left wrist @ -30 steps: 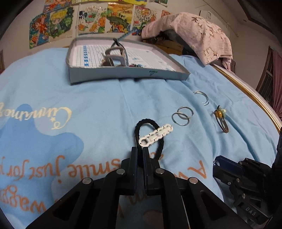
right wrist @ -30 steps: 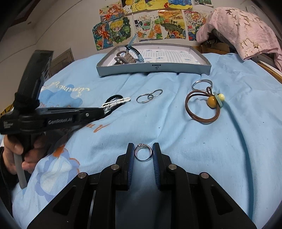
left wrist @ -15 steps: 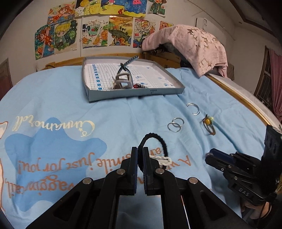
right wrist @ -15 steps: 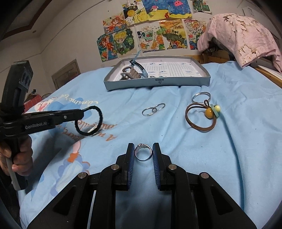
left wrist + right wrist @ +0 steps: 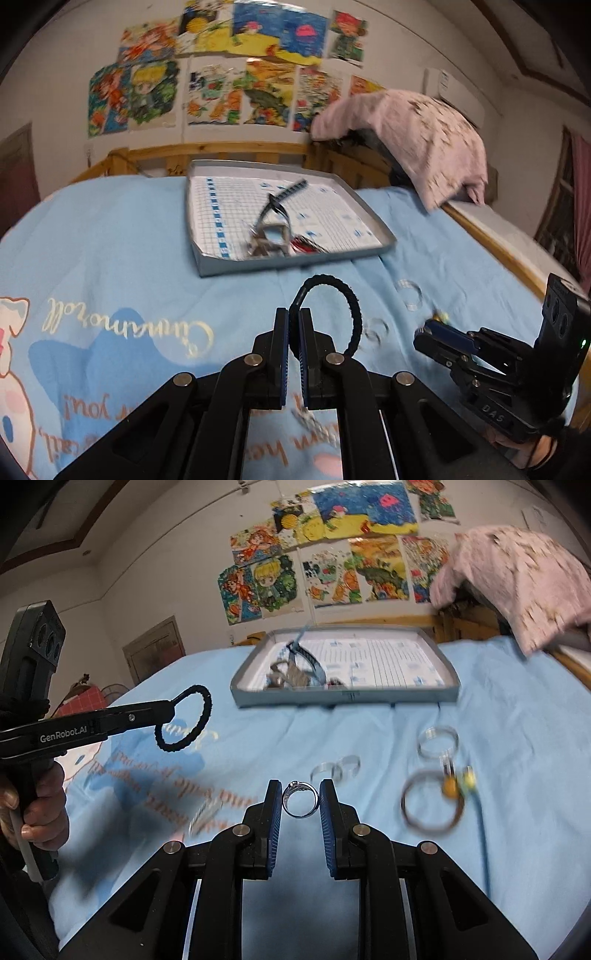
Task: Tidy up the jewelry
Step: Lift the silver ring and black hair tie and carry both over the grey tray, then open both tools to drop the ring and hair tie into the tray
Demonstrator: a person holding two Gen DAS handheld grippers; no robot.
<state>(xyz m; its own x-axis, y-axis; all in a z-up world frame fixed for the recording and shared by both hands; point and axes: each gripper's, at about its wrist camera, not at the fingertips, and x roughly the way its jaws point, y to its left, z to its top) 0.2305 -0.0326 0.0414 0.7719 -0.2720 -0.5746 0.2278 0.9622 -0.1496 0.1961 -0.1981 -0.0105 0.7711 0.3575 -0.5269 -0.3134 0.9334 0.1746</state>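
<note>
My left gripper point(image 5: 293, 317) is shut on a black braided bracelet point(image 5: 355, 314), whose loop hangs in the air above the blue bedsheet. The right wrist view shows that same left gripper point(image 5: 168, 712) and bracelet point(image 5: 209, 710) at the left, held by a person's hand. My right gripper point(image 5: 300, 794) is shut on a small silver ring point(image 5: 295, 786), upright between the pads. Ahead lies a grey tray point(image 5: 388, 696) with a blue strap and small pieces in it. The right gripper point(image 5: 432, 332) also shows low on the right in the left wrist view, short of the tray point(image 5: 295, 260).
On the sheet lie two linked silver rings point(image 5: 334, 770), a silver hoop point(image 5: 437, 740), a brown hair tie with a yellow bead point(image 5: 432, 812) and a blurred white piece point(image 5: 205, 812). A pink cloth point(image 5: 517, 572) drapes the wooden headboard at the back right.
Both grippers have risen above the bed. The left one has lifted the black bracelet off the sheet, and the white piece stays below. The ring remains between the right pads.
</note>
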